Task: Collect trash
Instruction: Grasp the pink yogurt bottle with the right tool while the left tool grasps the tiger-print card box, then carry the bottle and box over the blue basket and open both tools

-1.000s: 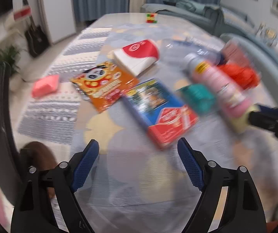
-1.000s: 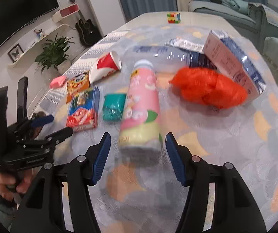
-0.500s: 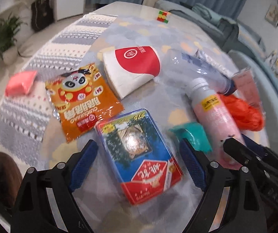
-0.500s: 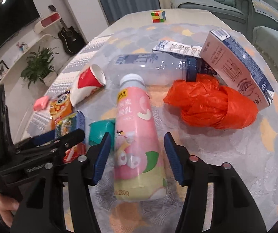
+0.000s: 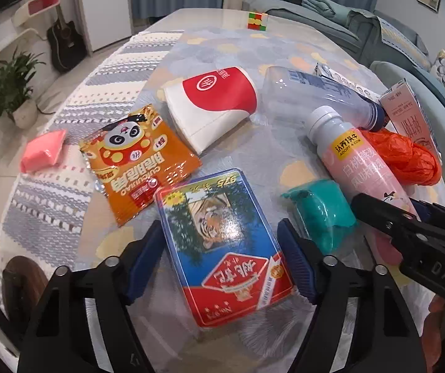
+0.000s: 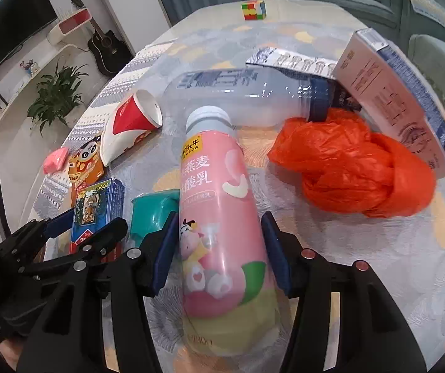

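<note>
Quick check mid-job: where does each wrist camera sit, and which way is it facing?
Left wrist: on the left gripper, angled down at the table; closing fingers straddle the blue card box.
Right wrist: on the right gripper, angled down; fingers flank the pink bottle.
Shared: box, bottle, teal packet, each other's gripper.

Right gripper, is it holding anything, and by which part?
Right gripper straddles the pink yogurt bottle around its lower body; whether the pads grip it cannot be told.

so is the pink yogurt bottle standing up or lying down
Lying down. The pink plastic yogurt bottle rests on its side on the patterned tabletop, its white cap pointing away toward the clear plastic bottle.
</note>
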A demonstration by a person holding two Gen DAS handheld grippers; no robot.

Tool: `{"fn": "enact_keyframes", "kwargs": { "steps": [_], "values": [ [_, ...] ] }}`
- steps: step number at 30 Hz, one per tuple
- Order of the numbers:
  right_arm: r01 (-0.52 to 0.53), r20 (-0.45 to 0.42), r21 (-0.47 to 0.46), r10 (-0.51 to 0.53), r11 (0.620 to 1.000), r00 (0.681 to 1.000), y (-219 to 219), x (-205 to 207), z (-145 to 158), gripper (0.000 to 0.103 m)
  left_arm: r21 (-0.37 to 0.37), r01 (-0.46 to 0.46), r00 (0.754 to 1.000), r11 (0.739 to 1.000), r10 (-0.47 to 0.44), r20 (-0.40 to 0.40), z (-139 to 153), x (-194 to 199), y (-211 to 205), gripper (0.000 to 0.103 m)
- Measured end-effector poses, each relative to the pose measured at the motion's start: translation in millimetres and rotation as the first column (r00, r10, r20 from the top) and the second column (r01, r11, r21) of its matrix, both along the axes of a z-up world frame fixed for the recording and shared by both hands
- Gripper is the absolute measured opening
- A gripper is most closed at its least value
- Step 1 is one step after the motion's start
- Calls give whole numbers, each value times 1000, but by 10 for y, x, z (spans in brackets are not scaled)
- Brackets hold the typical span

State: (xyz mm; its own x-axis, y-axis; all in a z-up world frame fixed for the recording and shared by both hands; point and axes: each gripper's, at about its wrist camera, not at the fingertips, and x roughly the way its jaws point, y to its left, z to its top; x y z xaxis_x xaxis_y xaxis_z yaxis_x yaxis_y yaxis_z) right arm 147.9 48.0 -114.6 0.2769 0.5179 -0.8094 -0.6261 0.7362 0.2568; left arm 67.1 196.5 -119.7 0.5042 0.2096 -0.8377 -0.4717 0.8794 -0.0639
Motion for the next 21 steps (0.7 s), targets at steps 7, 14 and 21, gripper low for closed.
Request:
{"fn": "enact_keyframes", "kwargs": {
  "steps": [7,14,21],
  "values": [
    [-9,36,22,8,1000,999,-139,-106,80,46,-78,26,995,997,-18,97,108,-145,-11,63],
    [10,67,123,-18,992,998,-540,-272,369,46,-68,128,971,989,-111,211,463,-235,-310,62],
    [77,104,221,-102,972,989,-1116,-427,719,46,-53,232,934,971,-207,290,797,-199,-728,62]
  ]
}}
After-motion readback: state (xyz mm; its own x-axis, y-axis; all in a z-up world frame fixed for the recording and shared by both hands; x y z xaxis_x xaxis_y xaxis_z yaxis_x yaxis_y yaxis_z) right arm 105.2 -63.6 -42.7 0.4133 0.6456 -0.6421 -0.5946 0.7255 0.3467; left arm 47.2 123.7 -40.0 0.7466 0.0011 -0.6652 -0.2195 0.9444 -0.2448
